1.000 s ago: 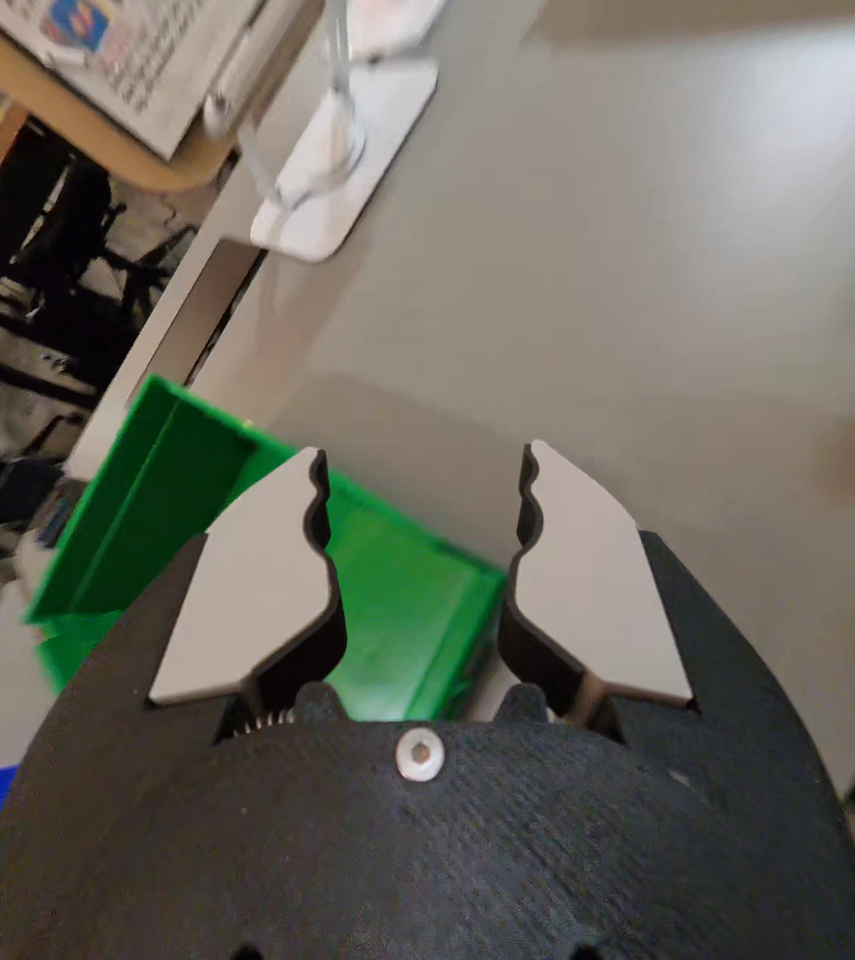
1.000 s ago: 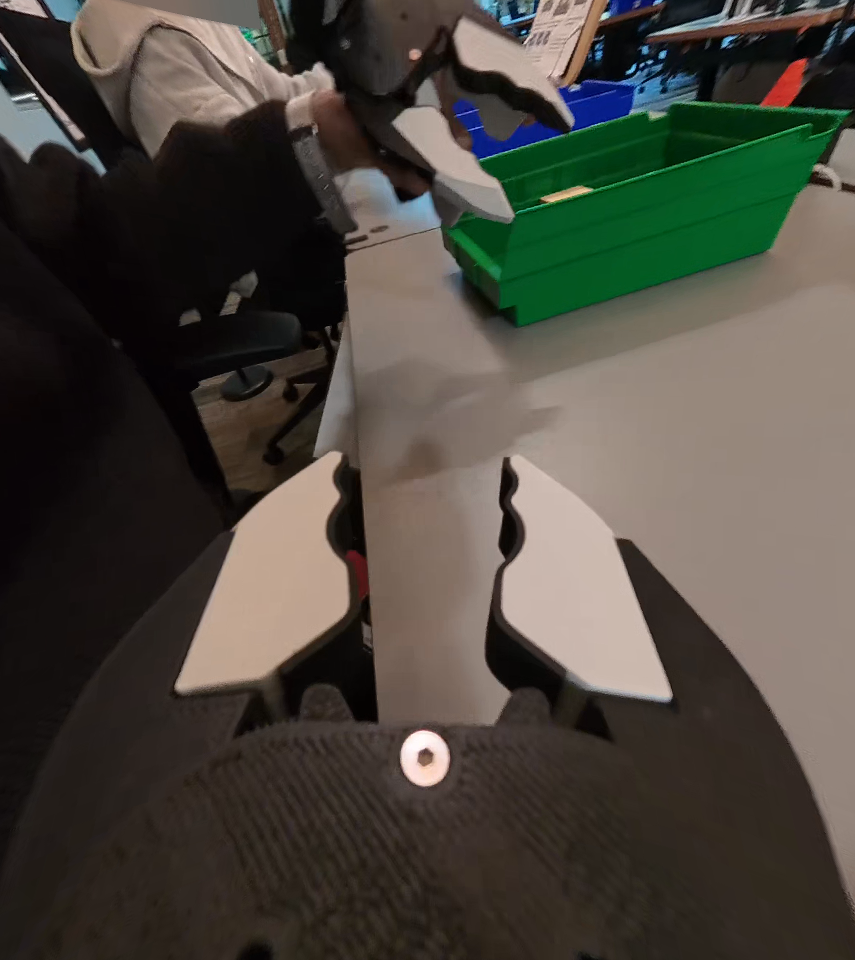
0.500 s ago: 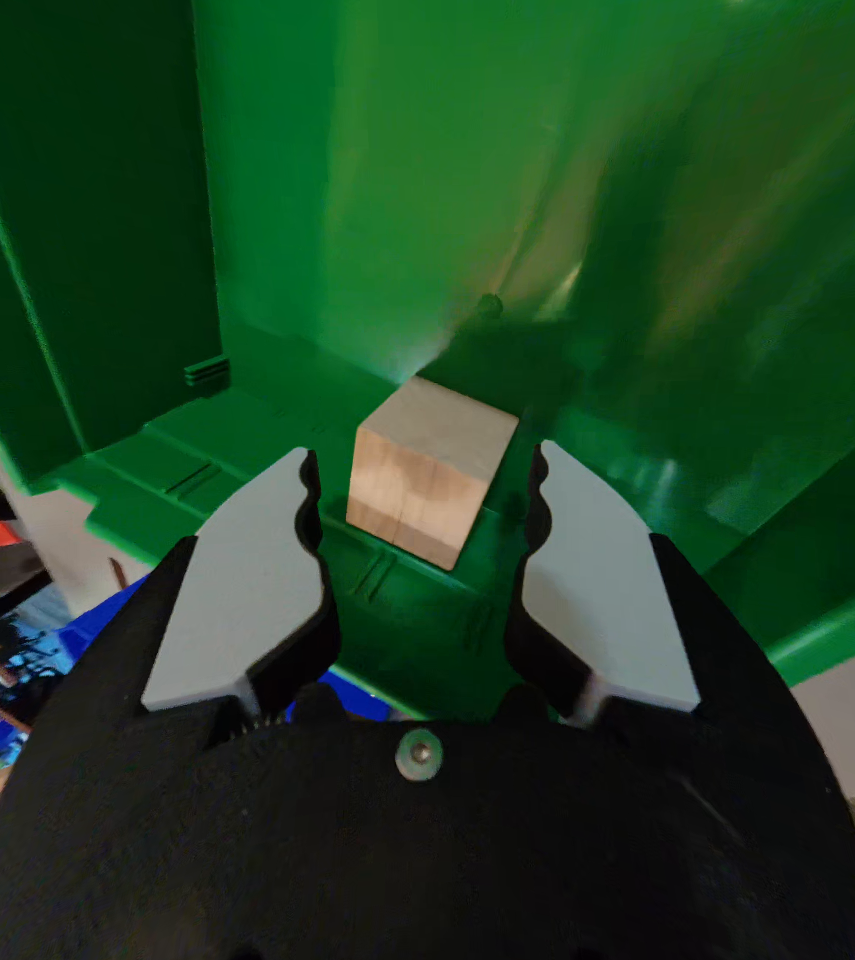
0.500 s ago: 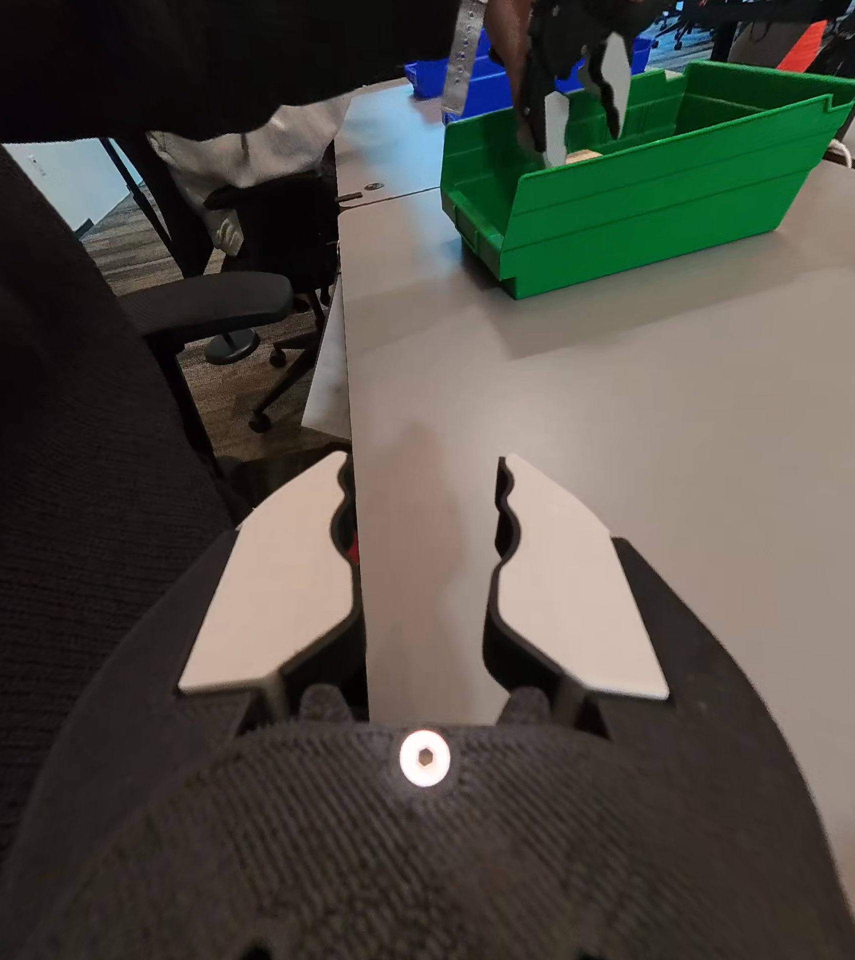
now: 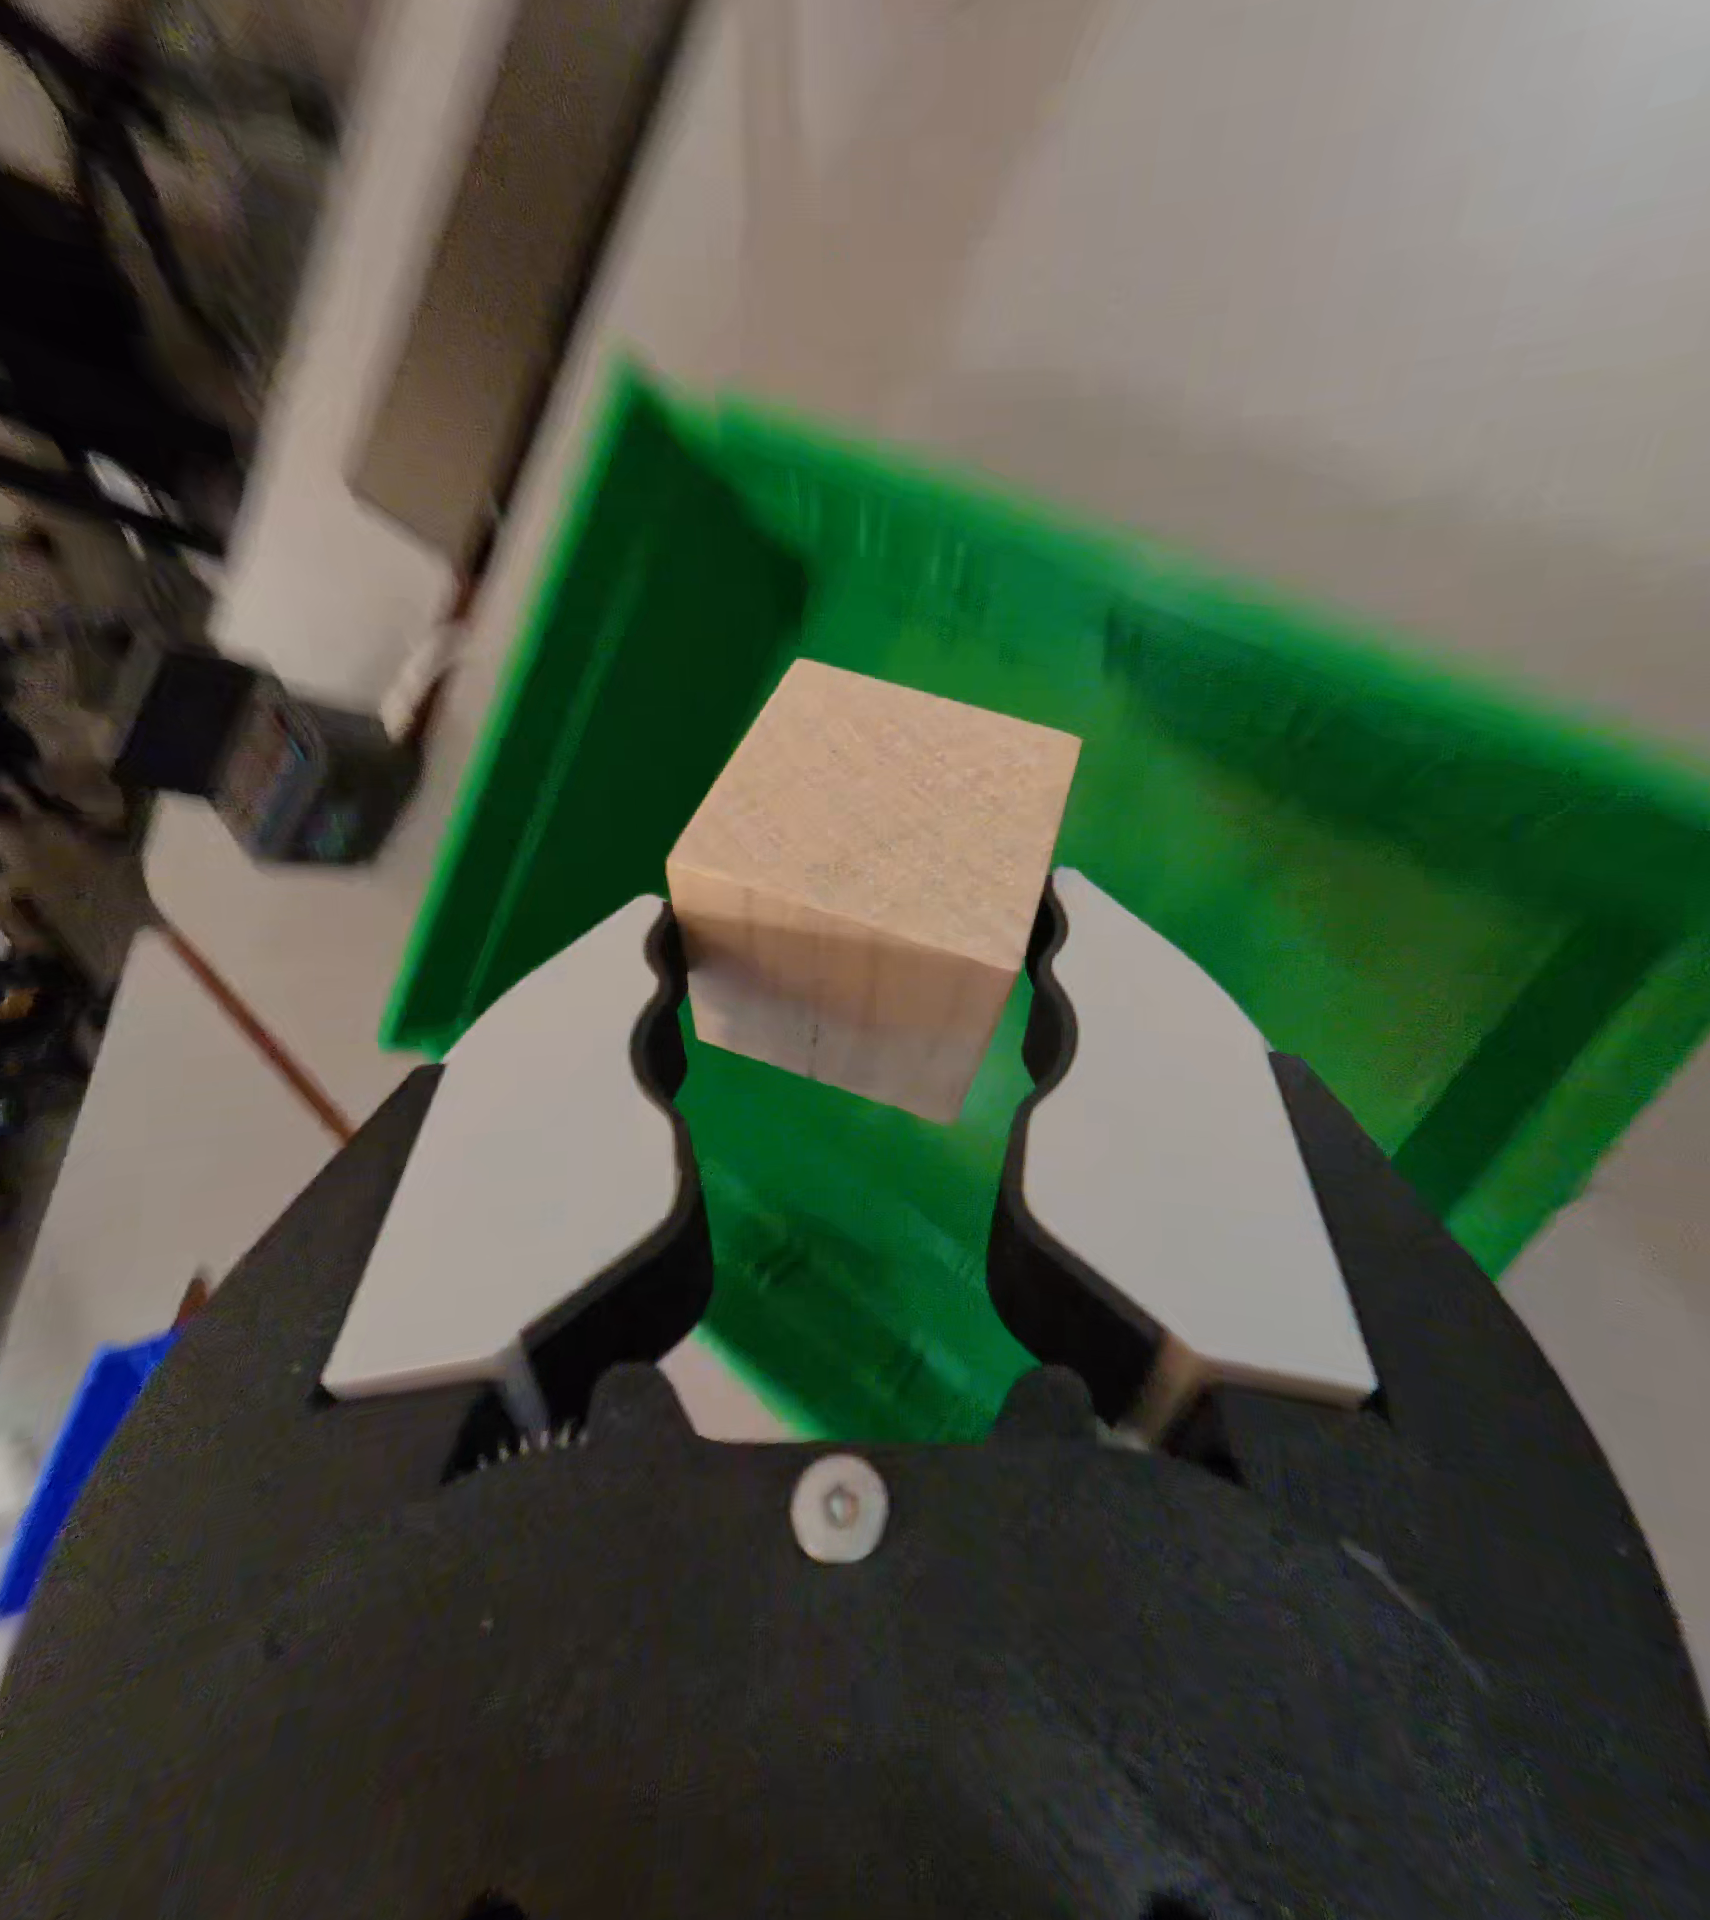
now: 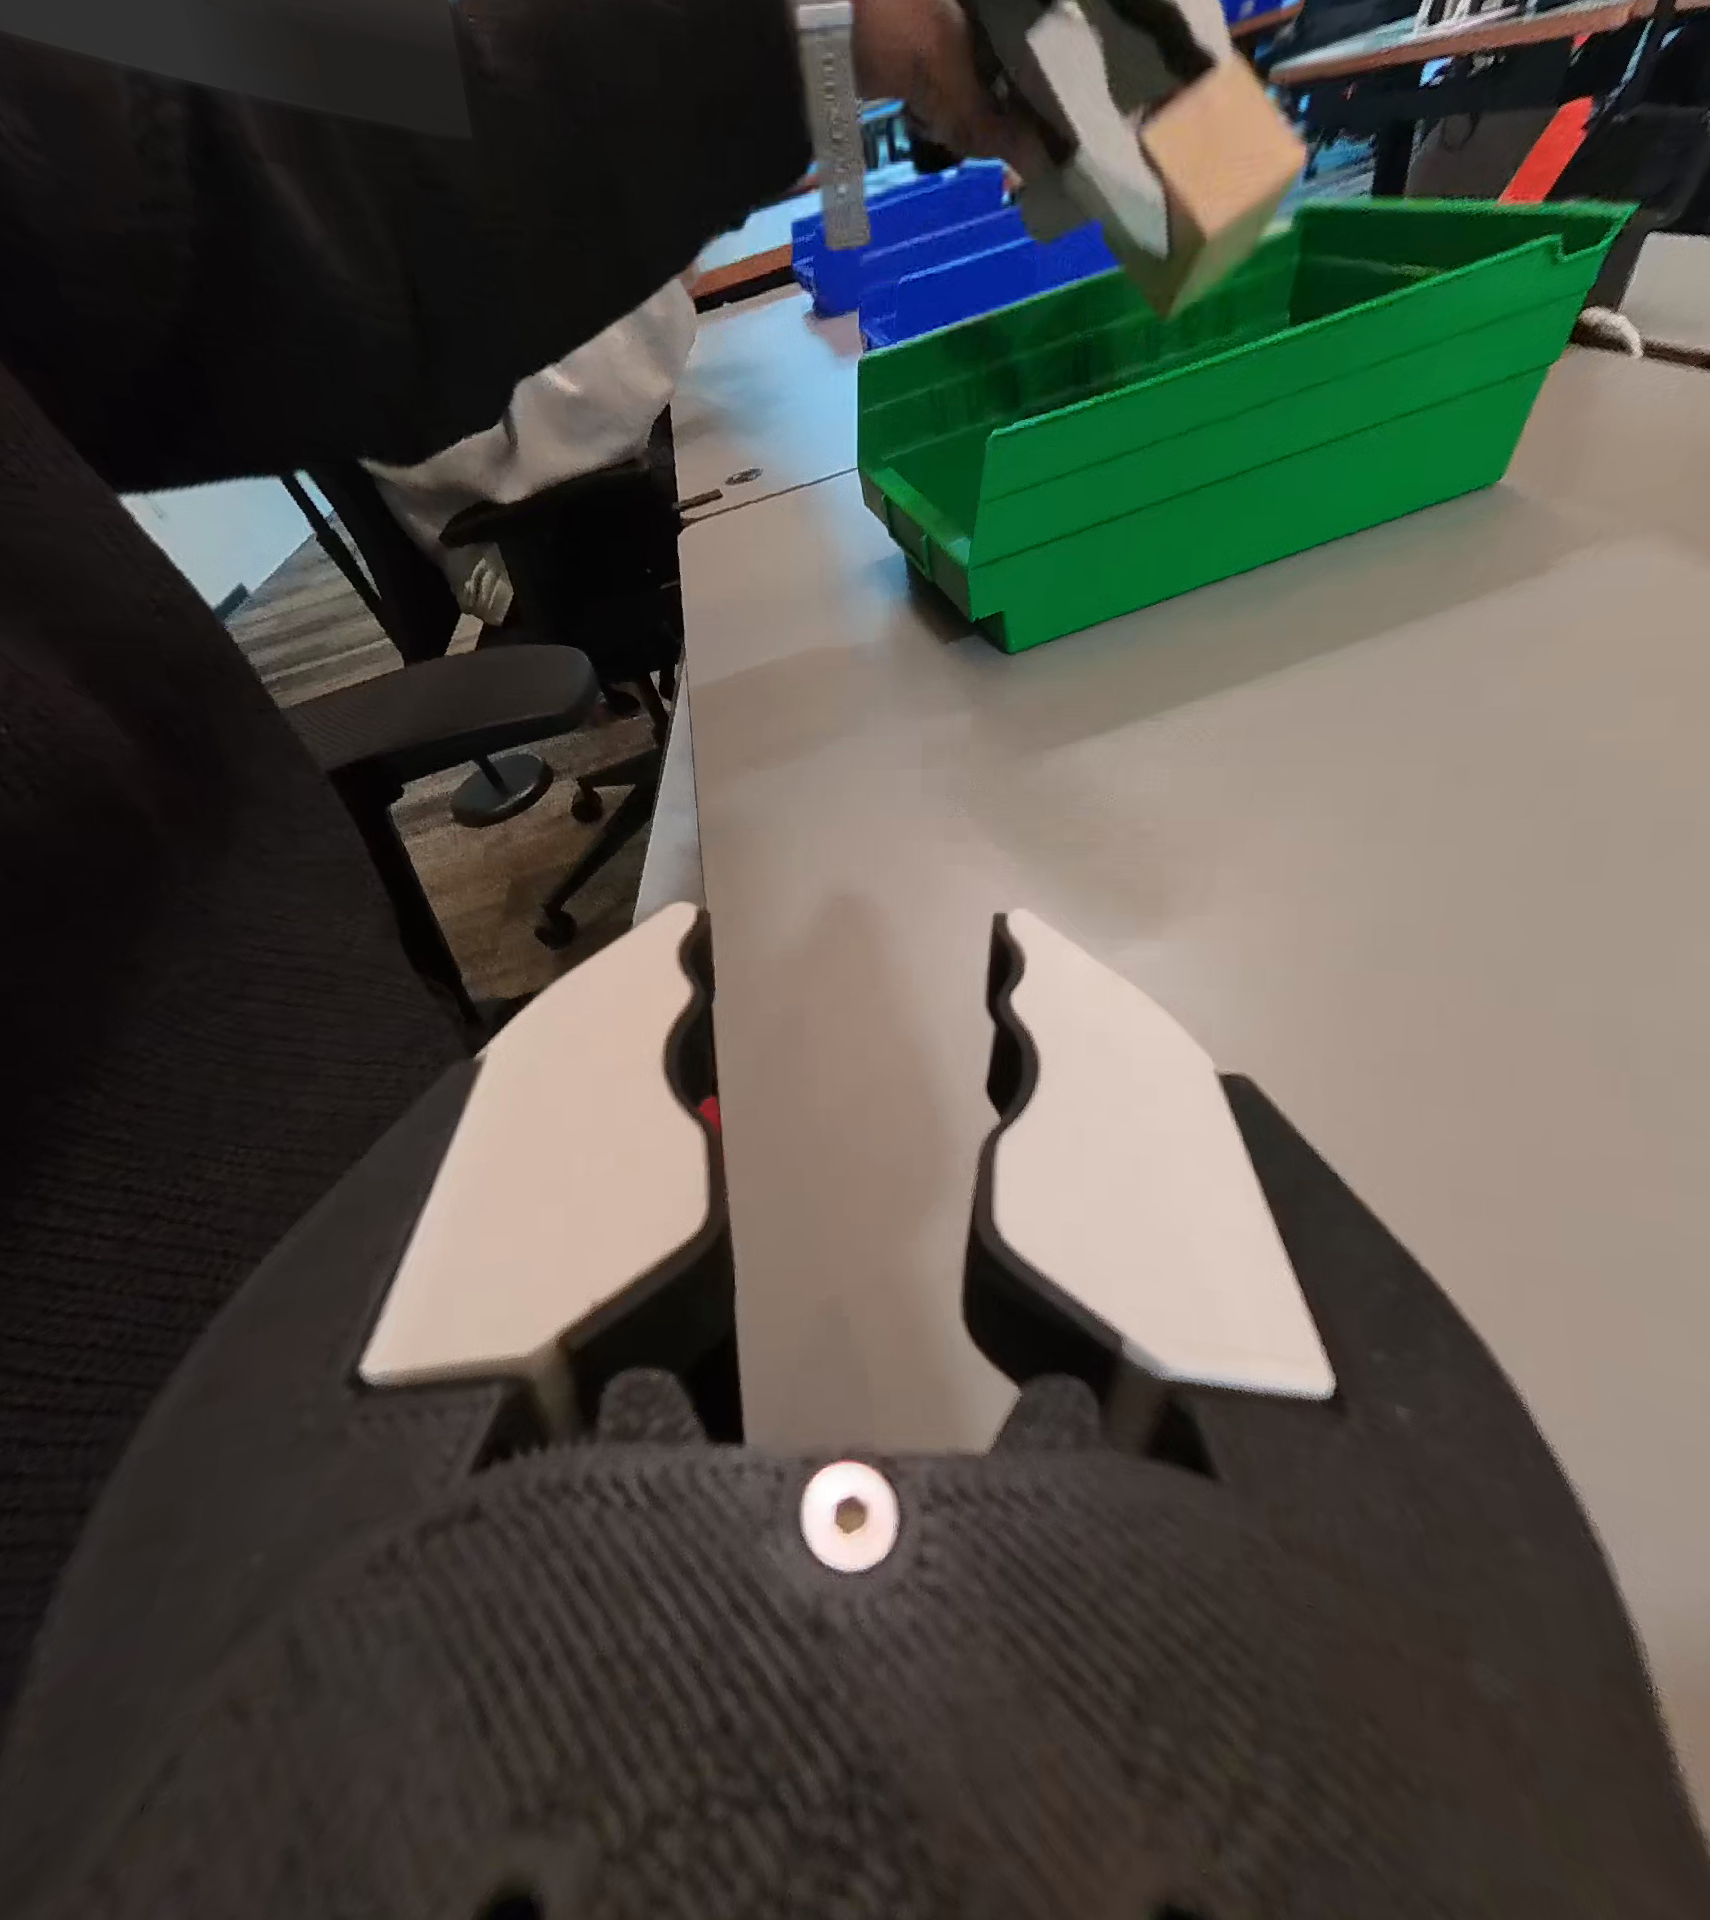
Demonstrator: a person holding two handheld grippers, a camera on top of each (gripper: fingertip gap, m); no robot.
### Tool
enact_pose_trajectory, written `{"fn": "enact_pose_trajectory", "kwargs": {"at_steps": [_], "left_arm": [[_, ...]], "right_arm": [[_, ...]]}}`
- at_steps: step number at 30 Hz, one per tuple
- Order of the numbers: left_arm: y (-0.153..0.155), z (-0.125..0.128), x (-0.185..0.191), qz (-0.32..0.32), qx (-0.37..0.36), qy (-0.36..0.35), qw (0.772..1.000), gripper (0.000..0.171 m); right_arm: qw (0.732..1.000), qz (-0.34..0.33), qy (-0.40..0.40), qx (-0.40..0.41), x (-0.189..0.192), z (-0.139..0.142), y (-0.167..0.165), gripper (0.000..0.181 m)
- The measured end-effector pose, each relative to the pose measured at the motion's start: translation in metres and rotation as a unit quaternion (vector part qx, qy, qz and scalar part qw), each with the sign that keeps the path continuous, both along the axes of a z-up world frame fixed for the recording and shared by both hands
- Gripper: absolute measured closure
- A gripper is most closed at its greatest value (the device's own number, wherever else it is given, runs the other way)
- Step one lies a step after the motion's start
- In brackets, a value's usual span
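**Wooden cube held above the green bin**

The wooden cube sits clamped between the tips of the left tongs, one grey finger pressing each side, its lower edge hanging free in the gap. It is in the air, over the open green bin, touching neither the bin's floor nor its walls. From the right wrist view the cube hangs tilted just above the near long rim of the bin, held by the left tongs coming in from the upper left, with a hand and a dark sleeve behind them.

The bin lies on the grey counter, close to the counter's left edge and with its long side running away to the right. Beyond it stand blue bins. To the right of the bin, and all the way in front of it, the counter surface lies bare.

The right tongs hover low near the counter's left edge, well apart from the bin, their fingers spread with nothing between them but counter. Left of that edge an office chair stands on the floor, just beside the counter.
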State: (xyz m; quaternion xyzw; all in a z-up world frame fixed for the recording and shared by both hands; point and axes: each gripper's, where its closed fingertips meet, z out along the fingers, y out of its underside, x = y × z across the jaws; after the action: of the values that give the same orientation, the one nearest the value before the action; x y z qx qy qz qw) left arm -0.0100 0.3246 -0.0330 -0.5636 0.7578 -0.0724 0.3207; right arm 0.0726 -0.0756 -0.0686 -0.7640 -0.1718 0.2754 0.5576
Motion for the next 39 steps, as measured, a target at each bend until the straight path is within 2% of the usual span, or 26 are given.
{"fn": "enact_pose_trajectory", "kwargs": {"at_steps": [1, 3, 5, 6, 8, 11, 15, 17, 19, 21, 24, 26, 28, 34, 37, 39], "left_arm": [[-0.021, 0.025, 0.010, -0.012, -0.026, -0.067, 0.997, 0.106], [-0.074, 0.069, 0.026, -0.044, -0.097, -0.181, 0.978, 0.106], [-0.134, 0.097, 0.037, -0.076, -0.173, -0.259, 0.947, 0.106], [-0.164, 0.103, 0.041, -0.088, -0.211, -0.284, 0.931, 0.106], [-0.220, 0.096, 0.049, -0.101, -0.280, -0.303, 0.905, 0.106], [-0.289, 0.055, 0.059, -0.116, -0.350, -0.290, 0.883, 0.106], [-0.359, 0.008, 0.065, -0.141, -0.472, -0.270, 0.827, 0.106], [-0.375, -0.008, 0.067, -0.149, -0.498, -0.260, 0.814, 0.106], [-0.381, -0.021, 0.064, -0.150, -0.504, -0.234, 0.818, 0.106], [-0.381, -0.026, 0.064, -0.144, -0.510, -0.237, 0.814, 0.107], [-0.388, -0.031, 0.062, -0.150, -0.541, -0.224, 0.796, 0.107], [-0.389, -0.036, 0.063, -0.152, -0.533, -0.221, 0.802, 0.106], [-0.388, -0.041, 0.063, -0.151, -0.528, -0.218, 0.807, 0.106], [-0.388, -0.048, 0.065, -0.150, -0.540, -0.215, 0.800, 0.107], [-0.391, -0.050, 0.064, -0.152, -0.566, -0.197, 0.786, 0.106], [-0.396, -0.051, 0.062, -0.155, -0.590, -0.178, 0.772, 0.095]], "right_arm": [[1.000, -0.005, 0.000, 0.008, 0.002, 0.003, 0.000, 0.128], [0.999, -0.021, 0.000, 0.030, 0.006, 0.011, 0.001, 0.123], [0.998, -0.036, -0.003, 0.060, 0.011, 0.021, 0.002, 0.117], [0.996, -0.043, -0.007, 0.075, 0.012, 0.026, 0.002, 0.114], [0.993, -0.049, -0.018, 0.102, 0.011, 0.036, 0.000, 0.109], [0.989, -0.057, -0.032, 0.131, 0.006, 0.048, -0.004, 0.103], [0.992, -0.061, -0.019, 0.112, 0.002, 0.046, -0.004, 0.102], [0.994, -0.053, 0.004, 0.091, 0.000, 0.041, -0.002, 0.104], [0.996, -0.040, 0.021, 0.076, -0.004, 0.038, -0.001, 0.110], [0.997, -0.034, 0.014, 0.067, -0.007, 0.032, 0.001, 0.117], [0.998, -0.032, 0.000, 0.049, -0.010, 0.020, 0.007, 0.117], [0.999, -0.026, 0.005, 0.038, -0.013, 0.014, 0.010, 0.118], [0.999, -0.012, 0.013, 0.029, -0.017, 0.009, 0.010, 0.126], [1.000, -0.001, 0.027, 0.015, -0.013, 0.002, 0.011, 0.127], [0.999, 0.009, 0.047, 0.009, -0.011, 0.002, 0.009, 0.127], [0.998, 0.013, 0.058, 0.001, -0.009, -0.001, 0.009, 0.127]]}}
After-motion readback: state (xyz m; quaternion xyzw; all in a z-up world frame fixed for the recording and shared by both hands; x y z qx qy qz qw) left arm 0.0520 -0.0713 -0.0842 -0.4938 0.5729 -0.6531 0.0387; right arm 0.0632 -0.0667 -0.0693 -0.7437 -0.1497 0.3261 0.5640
